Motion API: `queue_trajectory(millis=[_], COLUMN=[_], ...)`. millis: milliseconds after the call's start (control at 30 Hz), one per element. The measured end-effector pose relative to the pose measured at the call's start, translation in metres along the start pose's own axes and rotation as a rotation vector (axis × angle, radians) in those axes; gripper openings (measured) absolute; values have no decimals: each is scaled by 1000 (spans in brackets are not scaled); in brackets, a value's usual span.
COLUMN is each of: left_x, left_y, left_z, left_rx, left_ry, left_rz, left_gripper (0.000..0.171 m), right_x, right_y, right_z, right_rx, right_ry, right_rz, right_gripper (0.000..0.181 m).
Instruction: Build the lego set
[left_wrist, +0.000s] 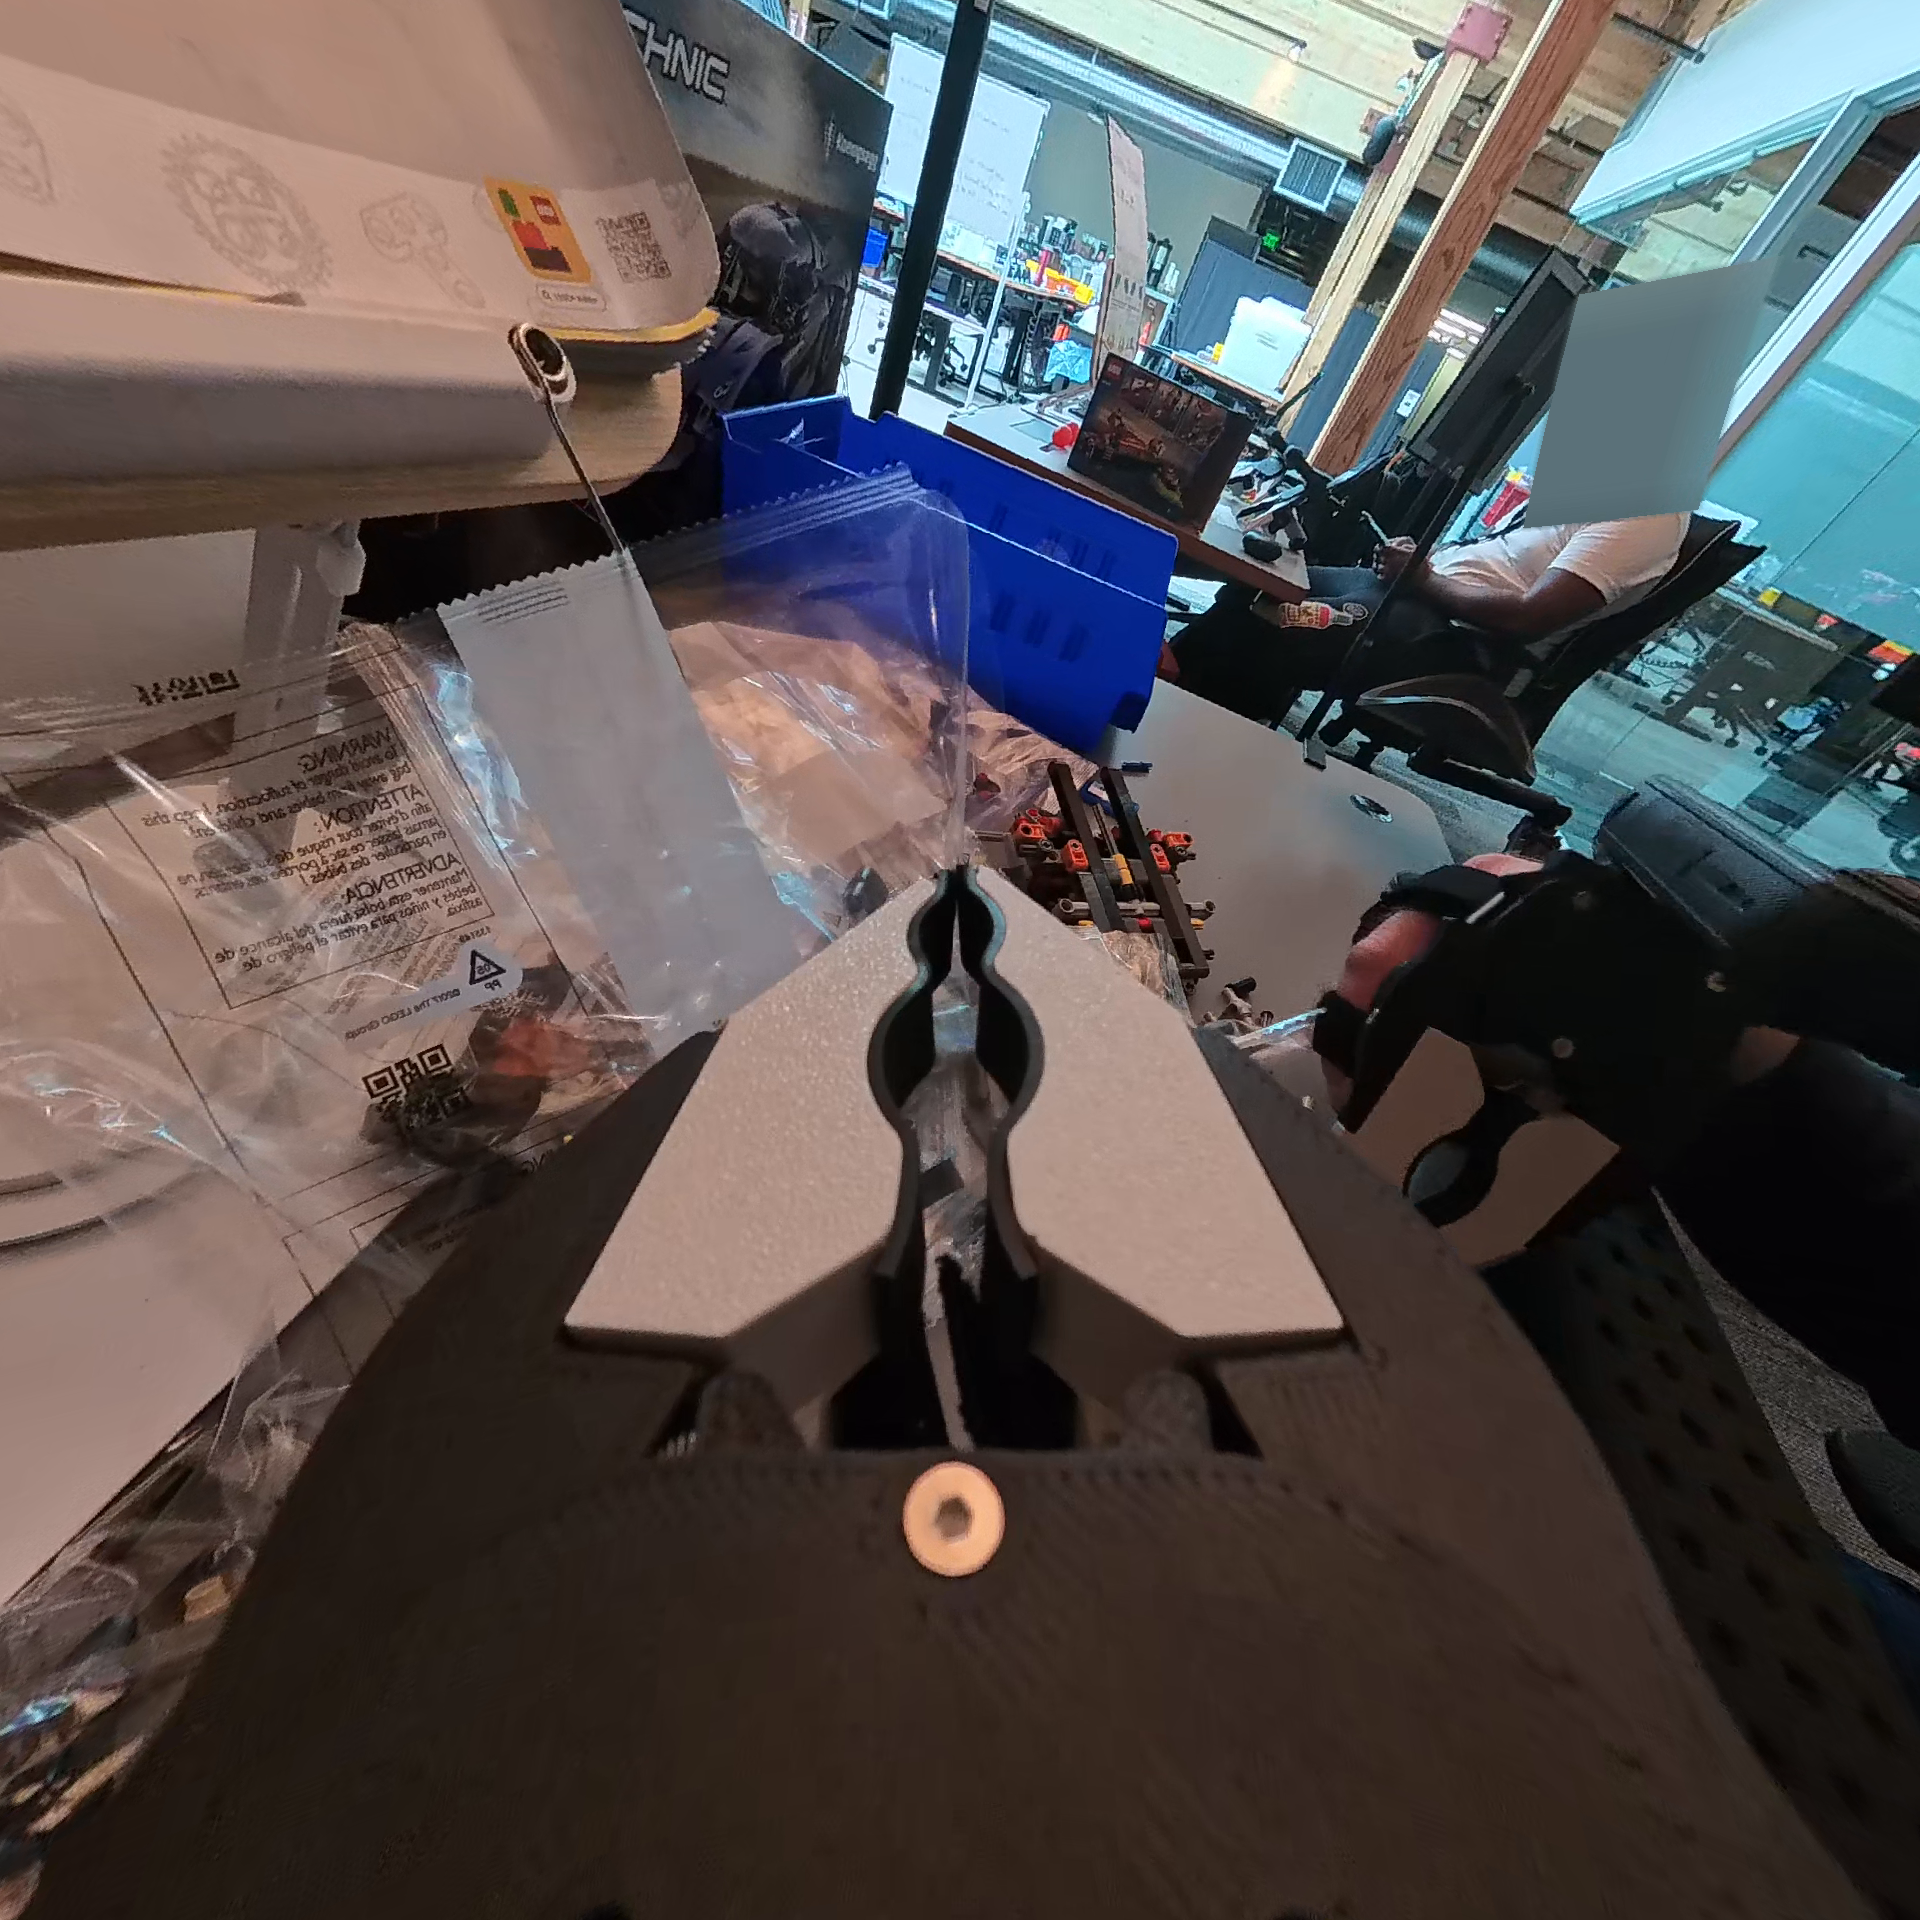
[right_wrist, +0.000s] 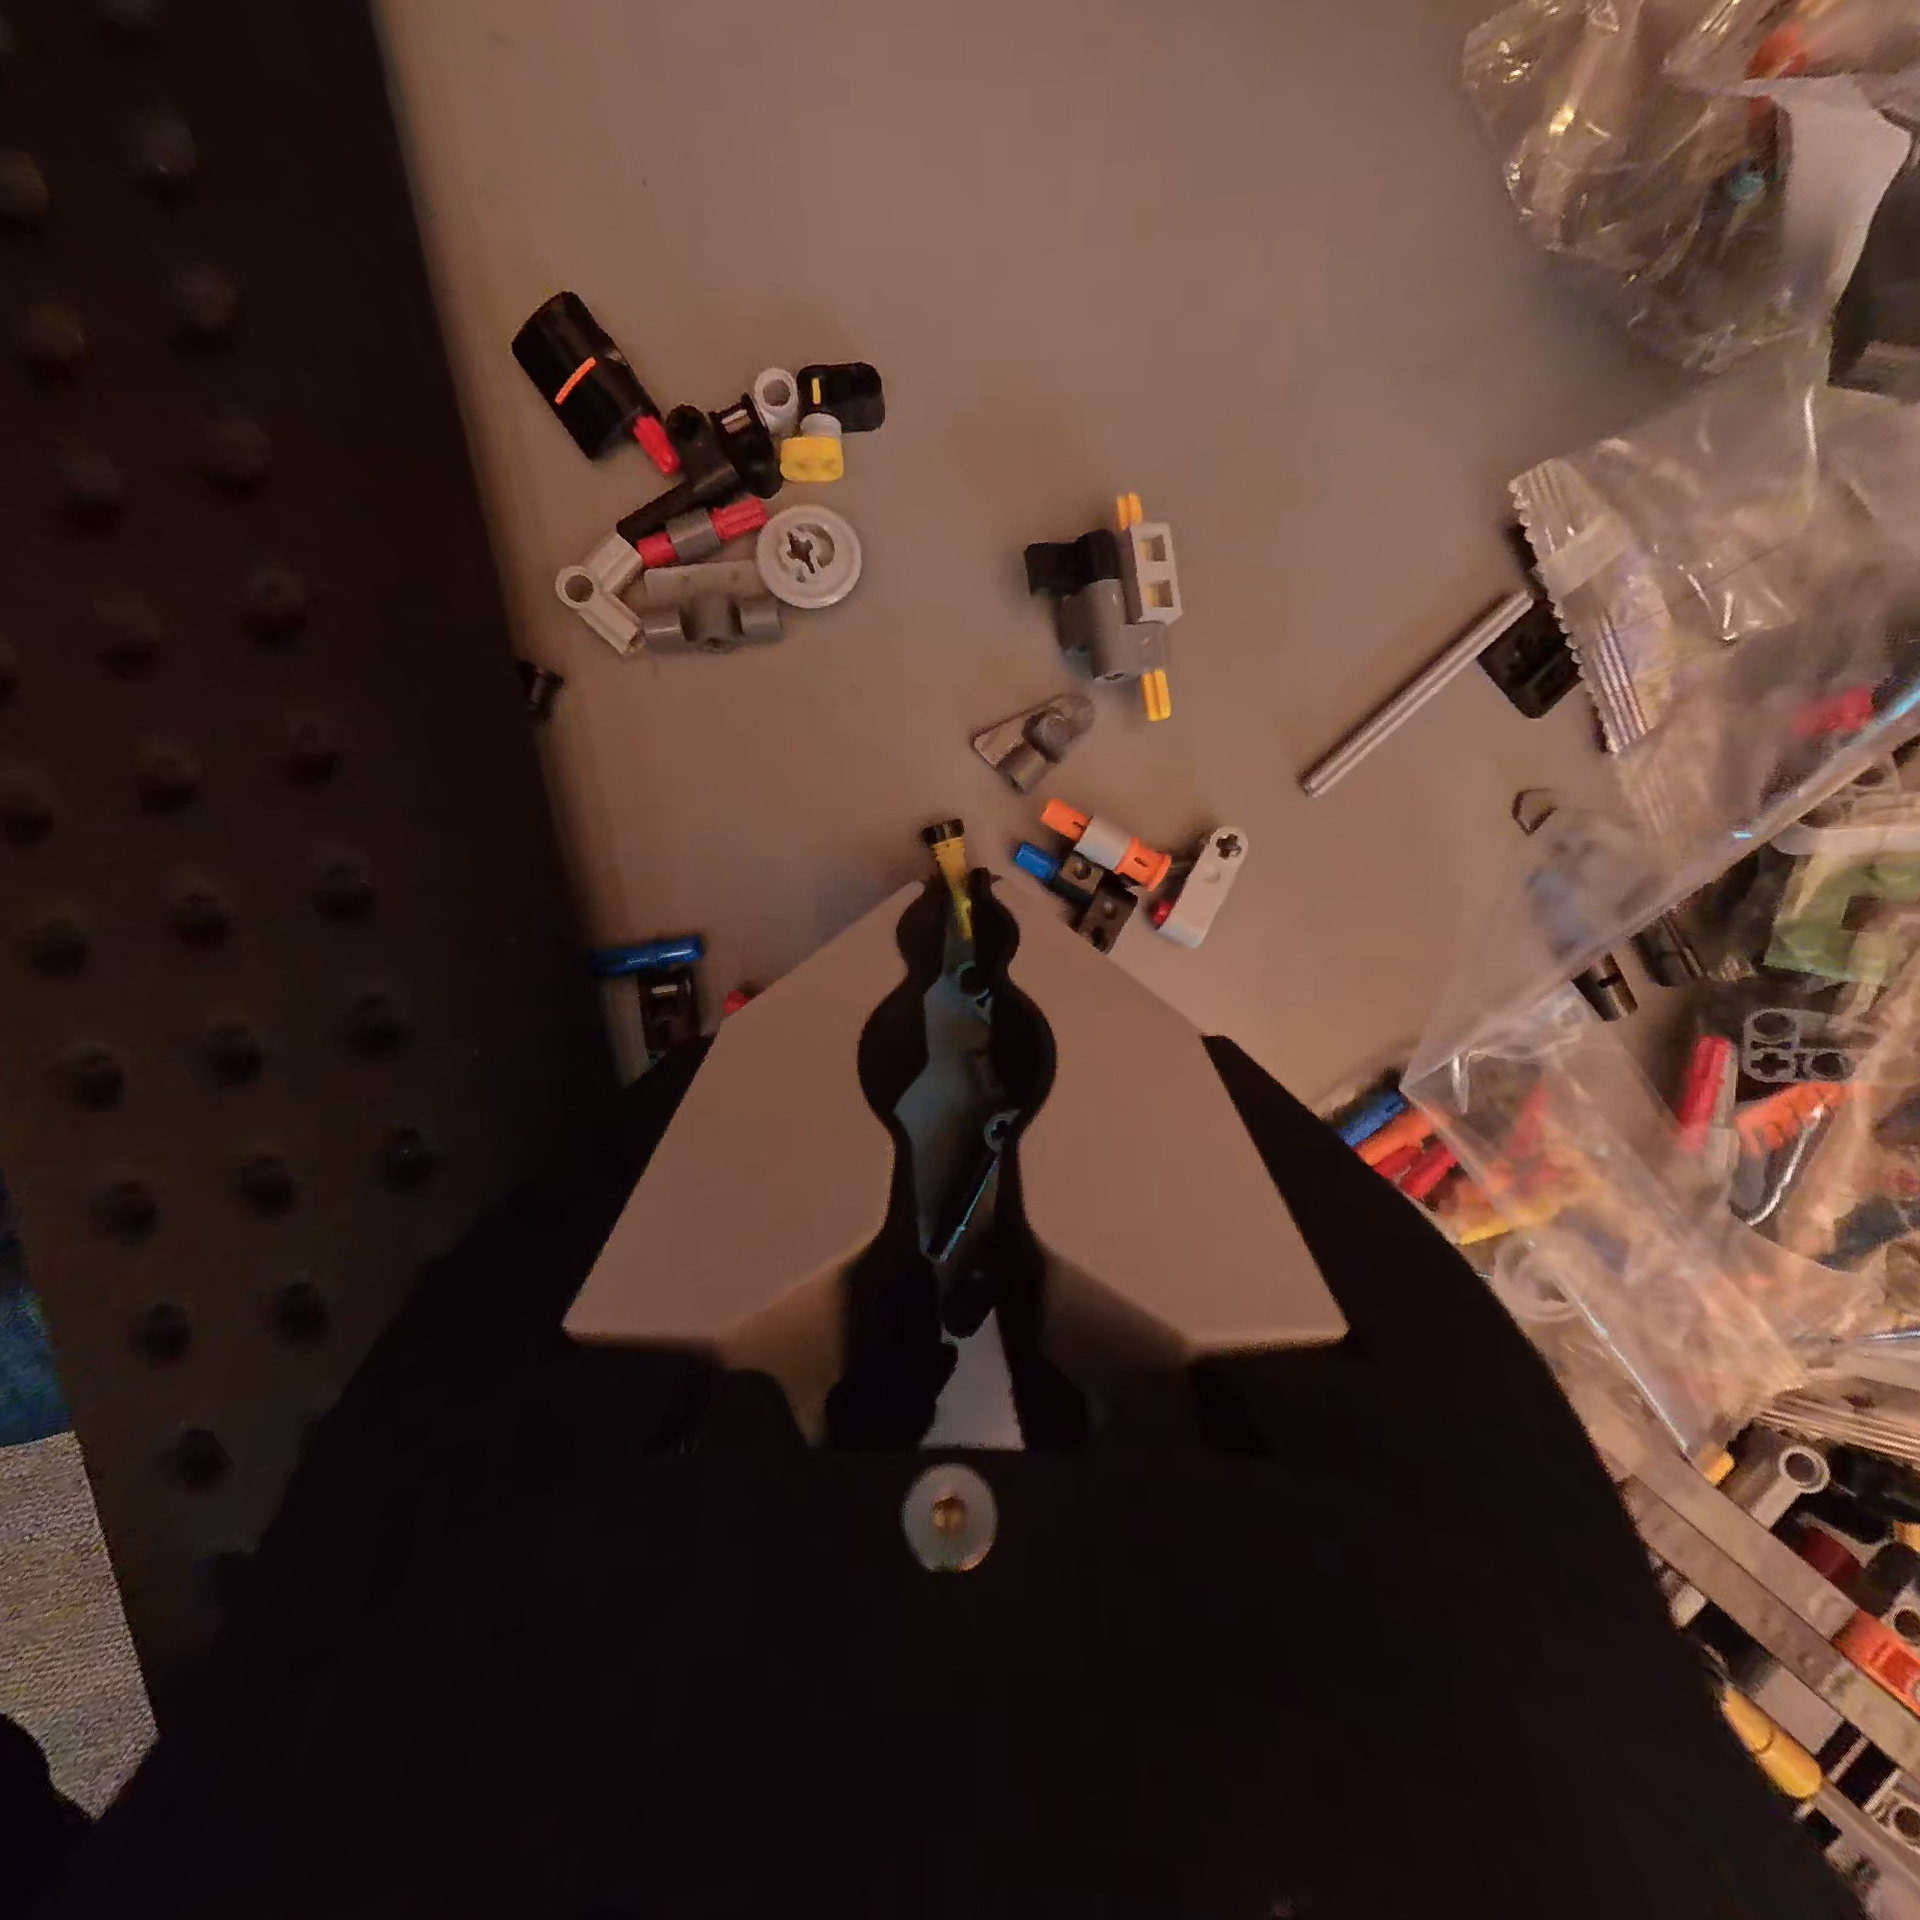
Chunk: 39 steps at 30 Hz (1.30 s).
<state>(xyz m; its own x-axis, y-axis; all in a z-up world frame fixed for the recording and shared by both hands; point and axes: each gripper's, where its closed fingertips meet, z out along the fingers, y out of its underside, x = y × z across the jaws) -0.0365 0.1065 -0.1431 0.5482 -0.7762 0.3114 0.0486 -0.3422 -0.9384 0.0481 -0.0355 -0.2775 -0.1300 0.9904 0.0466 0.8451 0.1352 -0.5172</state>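
Your left claw (left_wrist: 954, 883) is pinched together on the edge of a clear plastic bag (left_wrist: 727, 707), lifting it at centre frame. Your right claw (right_wrist: 961, 894) clamps a yellow pin (right_wrist: 951, 868) above the counter (right_wrist: 1039, 260). You seem to be mid part-gathering; next, carry the pin to the dark frame assembly (left_wrist: 1127, 862), right of centre.
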Motion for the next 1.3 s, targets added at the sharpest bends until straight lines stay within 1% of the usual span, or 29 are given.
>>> queue_trajectory(millis=[67,133,233,300,367,467,533,633,700,767,800,900,967,1033,1100,1200,1300], left_x=[0,0,0,0,0,0,0,0,0,0,0,1,1,1,1,1,1], left_y=[0,-1,-1,-1,0,-1,-1,-3,-5,-5,-5,-5,-6,-7,-6,-3,-1], left_z=[0,0,-1,0,0,0,-1,-3,-3,-3,-2,-2,-3,-4,-3,-1,1], left_rx=[0,2,5,4,3,5,8,15,19,19,18,19,22,26,22,11,3], left_ry=[0,1,0,1,1,1,1,1,3,6,7,8,7,6,6,5,4], left_rz=[1,1,-1,-1,-2,-2,-3,-2,-3,-3,-3,-1,0,-2,-2,0,1], left_gripper=[0,0,0,0,0,0,0,0,0,0,0,0,0,0,0,0,0], right_x=[-2,-2,6,23,47,83,109,147,160,166,167,165,149,123,90,54,22], right_y=[-2,-10,-38,-61,-83,-108,-114,-103,-101,-100,-98,-93,-92,-87,-71,-37,-10], right_z=[-2,-10,-35,-57,-78,-93,-89,-74,-63,-56,-55,-71,-86,-93,-87,-74,-58], right_rx=[9,50,171,259,328,378,347,234,228,226,218,227,245,243,192,86,23], right_ry=[-6,-2,42,115,202,290,328,407,399,407,417,469,464,411,298,208,108], right_rz=[-3,-14,-31,-44,-29,-2,31,77,110,125,123,133,117,78,52,32,18], right_gripper=[2,2,1,1,1,1,1,1,3,18,19,17,14,9,9,11,13])
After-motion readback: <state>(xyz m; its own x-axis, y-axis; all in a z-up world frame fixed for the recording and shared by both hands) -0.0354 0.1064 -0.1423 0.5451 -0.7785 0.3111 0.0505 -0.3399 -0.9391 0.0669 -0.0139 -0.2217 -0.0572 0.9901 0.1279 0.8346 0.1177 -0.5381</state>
